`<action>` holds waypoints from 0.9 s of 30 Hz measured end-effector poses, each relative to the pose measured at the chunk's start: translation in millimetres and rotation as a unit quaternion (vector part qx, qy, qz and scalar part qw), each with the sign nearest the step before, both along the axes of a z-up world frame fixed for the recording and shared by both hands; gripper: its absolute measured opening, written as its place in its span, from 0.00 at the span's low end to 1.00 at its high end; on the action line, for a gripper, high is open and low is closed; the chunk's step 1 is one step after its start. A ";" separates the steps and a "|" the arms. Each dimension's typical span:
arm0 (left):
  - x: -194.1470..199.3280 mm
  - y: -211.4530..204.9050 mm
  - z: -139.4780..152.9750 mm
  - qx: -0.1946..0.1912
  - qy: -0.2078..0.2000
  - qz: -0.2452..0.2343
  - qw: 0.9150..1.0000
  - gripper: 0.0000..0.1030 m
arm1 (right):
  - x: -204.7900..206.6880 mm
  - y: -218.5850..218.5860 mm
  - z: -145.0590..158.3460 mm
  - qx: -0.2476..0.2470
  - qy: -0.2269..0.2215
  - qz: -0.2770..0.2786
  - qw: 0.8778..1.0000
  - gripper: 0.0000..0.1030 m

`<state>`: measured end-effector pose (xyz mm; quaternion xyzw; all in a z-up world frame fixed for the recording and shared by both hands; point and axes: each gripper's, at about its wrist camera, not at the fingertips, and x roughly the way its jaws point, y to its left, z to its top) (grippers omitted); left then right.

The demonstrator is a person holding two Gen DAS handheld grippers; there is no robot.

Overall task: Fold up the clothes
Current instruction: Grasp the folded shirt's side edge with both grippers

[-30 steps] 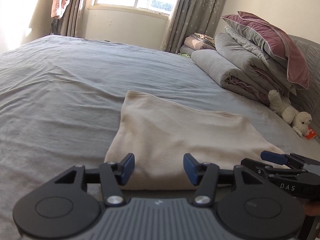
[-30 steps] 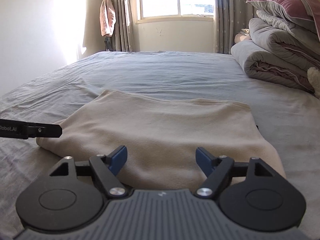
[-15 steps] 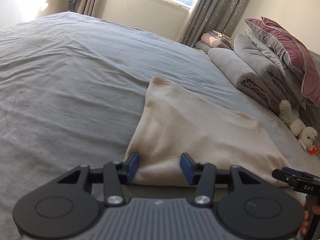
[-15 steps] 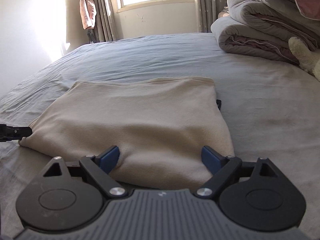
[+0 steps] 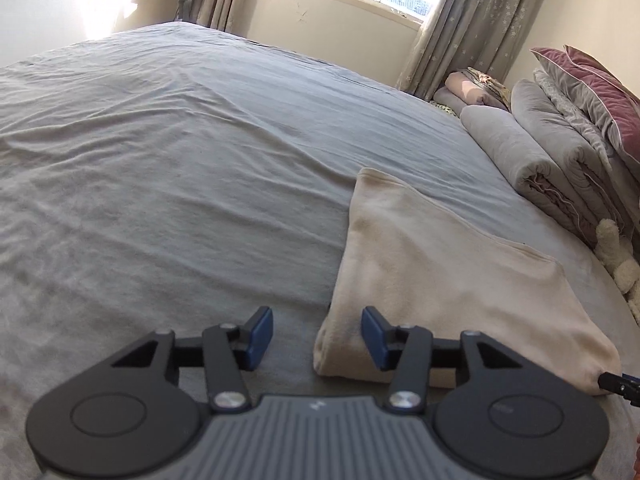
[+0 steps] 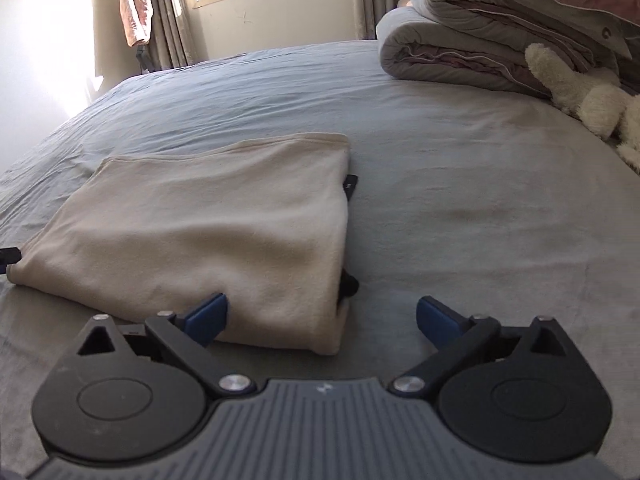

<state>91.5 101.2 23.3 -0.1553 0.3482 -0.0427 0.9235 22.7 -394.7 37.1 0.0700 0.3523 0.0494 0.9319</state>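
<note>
A beige garment (image 5: 448,280) lies folded into a flat rectangle on the grey bed sheet (image 5: 180,184). My left gripper (image 5: 317,336) is open at its near left corner, and the corner sits between the blue pads without being pressed. My right gripper (image 6: 322,318) is at the near right corner of the garment (image 6: 208,232). Its jaws are opening wide, with the corner lying loose between them. Dark bits (image 6: 349,284) peek out from the garment's right edge. Each gripper's tip shows at the frame edge of the other view.
Rolled grey quilts (image 6: 460,48) with a pink pillow (image 5: 600,96) on top are stacked along the right side of the bed. A white plush toy (image 6: 580,96) lies in front of them. Behind are a window, curtains and a pink cloth (image 6: 136,12) hanging.
Both grippers slid apart along the garment's near edge, the left one to its left corner and the right one to its right corner. The right jaws widened.
</note>
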 end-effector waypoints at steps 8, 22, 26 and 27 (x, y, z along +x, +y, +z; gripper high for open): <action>-7.2 1.2 12.6 -0.090 0.023 0.006 0.996 0.50 | -13.0 -46.8 6.9 0.295 0.036 -0.090 0.950 1.00; 5.5 -18.6 -24.8 -0.193 0.031 0.054 0.979 0.54 | -12.8 -11.4 -22.0 0.331 0.000 -0.134 0.934 0.65; 9.3 -22.3 -26.5 -0.179 0.018 0.059 0.982 0.41 | -12.8 -18.2 -31.2 0.342 0.001 -0.163 0.926 0.22; 10.5 -21.2 -27.5 -0.178 0.017 0.061 0.982 0.31 | -12.9 -22.0 -34.4 0.351 0.004 -0.170 0.921 0.18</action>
